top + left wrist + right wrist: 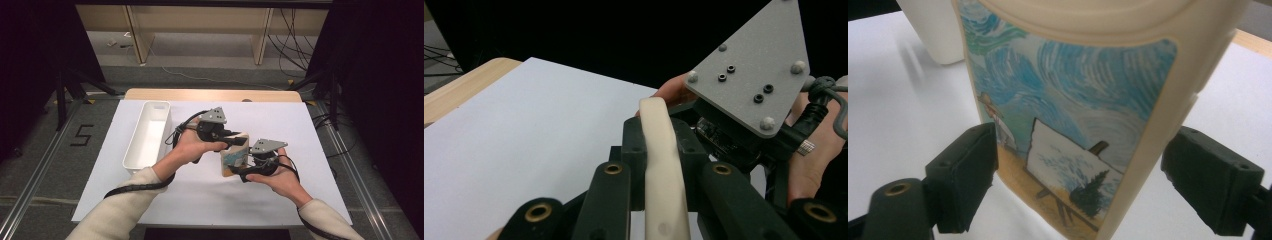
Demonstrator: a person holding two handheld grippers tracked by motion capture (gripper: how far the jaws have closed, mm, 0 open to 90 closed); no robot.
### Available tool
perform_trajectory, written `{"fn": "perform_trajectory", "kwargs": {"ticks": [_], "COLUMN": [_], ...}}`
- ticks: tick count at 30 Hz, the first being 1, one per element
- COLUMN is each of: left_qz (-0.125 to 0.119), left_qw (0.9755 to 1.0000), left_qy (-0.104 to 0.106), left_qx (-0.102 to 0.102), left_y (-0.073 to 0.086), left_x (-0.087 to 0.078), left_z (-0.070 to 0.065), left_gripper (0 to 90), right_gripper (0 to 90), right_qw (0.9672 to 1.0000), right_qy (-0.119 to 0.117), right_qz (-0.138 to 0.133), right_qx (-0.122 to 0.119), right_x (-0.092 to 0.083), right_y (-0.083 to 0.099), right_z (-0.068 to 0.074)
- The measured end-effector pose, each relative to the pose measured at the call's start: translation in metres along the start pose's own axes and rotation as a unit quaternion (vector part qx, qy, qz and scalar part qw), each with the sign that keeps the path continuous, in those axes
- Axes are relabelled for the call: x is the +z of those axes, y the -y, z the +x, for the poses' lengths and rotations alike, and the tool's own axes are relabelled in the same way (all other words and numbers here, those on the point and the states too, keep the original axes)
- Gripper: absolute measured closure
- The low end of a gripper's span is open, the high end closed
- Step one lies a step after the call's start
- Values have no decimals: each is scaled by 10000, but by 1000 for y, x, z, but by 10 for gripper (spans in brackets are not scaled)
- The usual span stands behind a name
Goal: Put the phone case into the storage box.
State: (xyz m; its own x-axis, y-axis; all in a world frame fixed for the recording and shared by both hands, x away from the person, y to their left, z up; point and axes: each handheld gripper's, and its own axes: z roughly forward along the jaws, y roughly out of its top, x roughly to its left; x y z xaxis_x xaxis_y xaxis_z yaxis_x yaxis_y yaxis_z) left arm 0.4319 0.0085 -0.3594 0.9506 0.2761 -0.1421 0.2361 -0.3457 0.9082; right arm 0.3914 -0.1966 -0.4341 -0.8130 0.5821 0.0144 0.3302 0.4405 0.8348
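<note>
In the right gripper view the painted box (pixel 1073 125) is cut off at the top and bottom edges, and whether the right tongs (pixel 1078 180) touch its sides cannot be told. In the high view both hands (pixel 192 145) cover much of the box (pixel 235 157). In the left gripper view, the cream edge (pixel 664 165) runs off the bottom.

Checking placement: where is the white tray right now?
In the high view the white tray sits on the table's left side, beside the left gripper, empty.
</note>
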Motion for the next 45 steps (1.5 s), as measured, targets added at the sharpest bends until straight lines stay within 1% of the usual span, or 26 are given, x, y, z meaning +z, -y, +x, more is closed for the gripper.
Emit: {"fn": "perform_trajectory", "kwargs": {"ticks": [5,8,10,15,20,27,30,39,45], "left_qz": [18,6,11,8,-4,-46,-31,-21,-55], "left_qw": [10000,10000,10000,10000,10000,10000,10000,10000,10000], "left_qy": [-14,-41,-51,-36,-50,-65,-65,-66,-66], "left_qx": [20,12,24,56,77,-11,-4,18,-40], "left_y": [-1,-2,-2,-4,-4,-2,-2,-3,-2], "left_x": [1,1,2,3,3,1,1,1,2], "left_z": [0,0,-1,-1,-1,1,1,1,2], "left_gripper": [795,796,795,796,796,796,796,794,792], "right_gripper": [229,268,297,387,426,490,522,619,662], "right_qw": [10000,10000,10000,10000,10000,9999,9999,9999,9998], "right_qy": [-45,-20,5,-25,7,47,63,40,0], "right_qz": [-21,-49,-39,-79,-82,-62,-40,17,64], "right_qx": [23,17,13,15,36,82,79,146,196], "right_x": [0,-1,-1,-2,-3,-4,-4,-6,-7], "right_y": [1,0,0,0,-1,-2,-2,-2,-2], "right_z": [-1,-2,-2,-2,-3,-4,-5,-8,-11]}}
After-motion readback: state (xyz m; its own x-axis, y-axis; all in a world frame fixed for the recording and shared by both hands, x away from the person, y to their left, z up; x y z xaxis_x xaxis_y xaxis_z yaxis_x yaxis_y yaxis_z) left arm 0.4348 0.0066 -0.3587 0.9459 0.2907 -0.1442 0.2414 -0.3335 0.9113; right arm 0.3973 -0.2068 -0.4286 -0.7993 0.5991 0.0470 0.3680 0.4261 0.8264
